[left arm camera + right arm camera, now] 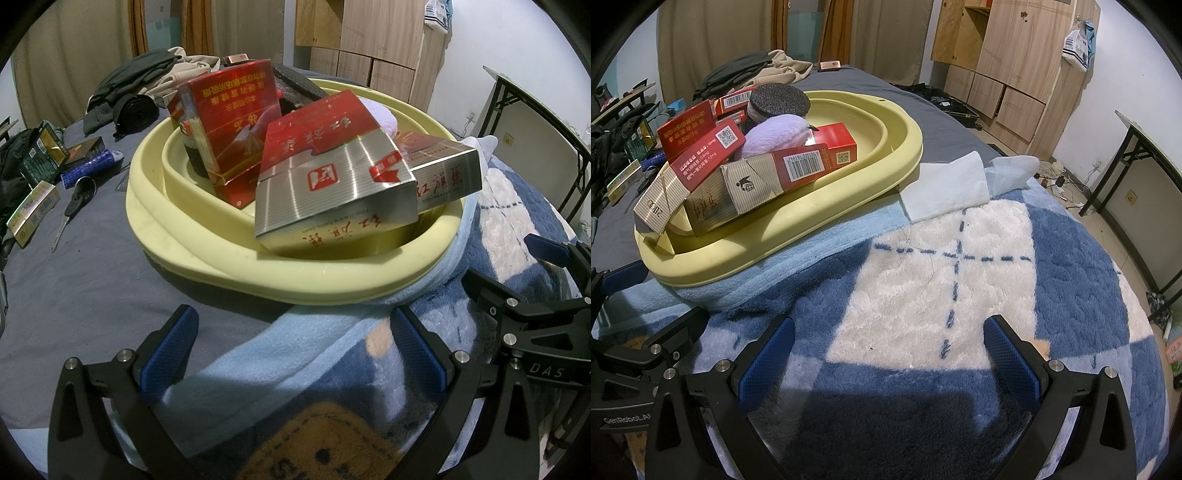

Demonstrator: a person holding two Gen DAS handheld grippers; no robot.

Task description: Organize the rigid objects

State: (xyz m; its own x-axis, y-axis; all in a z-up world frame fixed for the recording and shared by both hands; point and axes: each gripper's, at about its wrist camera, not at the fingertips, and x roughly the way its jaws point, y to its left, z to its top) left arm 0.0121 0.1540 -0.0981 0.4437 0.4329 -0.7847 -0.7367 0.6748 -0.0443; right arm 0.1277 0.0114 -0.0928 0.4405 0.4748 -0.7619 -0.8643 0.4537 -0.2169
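Observation:
A pale yellow basin (229, 236) (798, 218) sits on the bed, partly on a blue blanket. Several red and silver cigarette boxes fill it: a silver-and-red box (332, 184) leans over the near rim and a tall red box (232, 129) stands behind it. A lilac plush pad (775, 134) and a dark round sponge (779, 98) lie among them. My left gripper (291, 343) is open just in front of the basin, nothing between its fingers. My right gripper (890, 350) is open over the blanket, to the right of the basin.
More boxes (33, 214), a blue roll (88, 168) and a key (74, 203) lie on the grey sheet at the left. Clothes (140, 81) are piled at the back. A folded white cloth (945, 188) lies by the basin. A wooden wardrobe (1015, 62) and a black table frame (1137, 177) stand to the right.

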